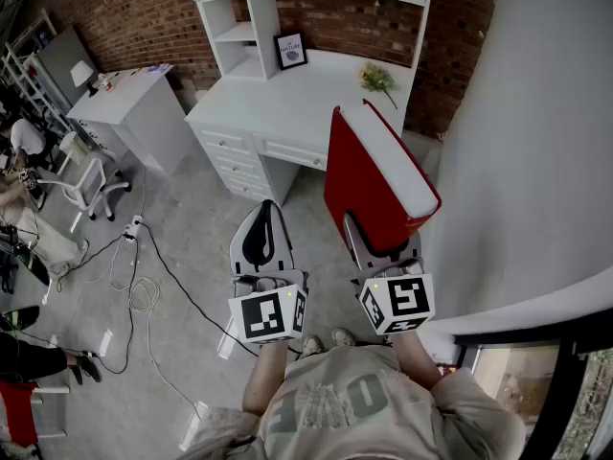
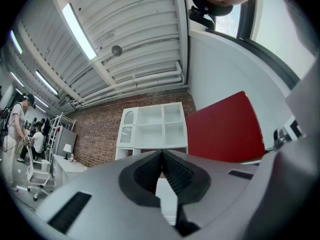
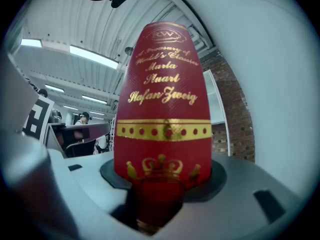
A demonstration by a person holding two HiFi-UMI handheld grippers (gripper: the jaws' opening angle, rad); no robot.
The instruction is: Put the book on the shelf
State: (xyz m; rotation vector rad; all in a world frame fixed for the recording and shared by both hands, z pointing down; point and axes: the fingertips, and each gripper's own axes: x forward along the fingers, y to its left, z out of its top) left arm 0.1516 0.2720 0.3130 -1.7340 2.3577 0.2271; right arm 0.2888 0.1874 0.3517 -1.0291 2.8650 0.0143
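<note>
Grips the red book (image 1: pixel 369 175) in the right gripper (image 1: pixel 381 240), jaws spread wide and pressed on the two covers at the spine end. Carries it in the air, tilted, with the white page edges turned up and away, short of the white desk (image 1: pixel 287 113) and resting on no surface. In the right gripper view, fills the middle with the book's spine (image 3: pixel 162 99): gold lettering, a gold band with red dots and a gold crown just above the right gripper (image 3: pixel 160 189). Holds the left gripper (image 1: pixel 265 220) just left of the book, apart from it. Shuts that left gripper (image 2: pixel 161 156) tip to tip, with nothing between the pads, and aims it toward the white shelf unit (image 2: pixel 155 126) against the brick wall (image 2: pixel 100 134). On the desk top: a framed picture (image 1: pixel 290 50) at the back edge, a bunch of flowers (image 1: pixel 377 78) near the back right corner. Along the floor at left, a white cable (image 1: pixel 144 300).
</note>
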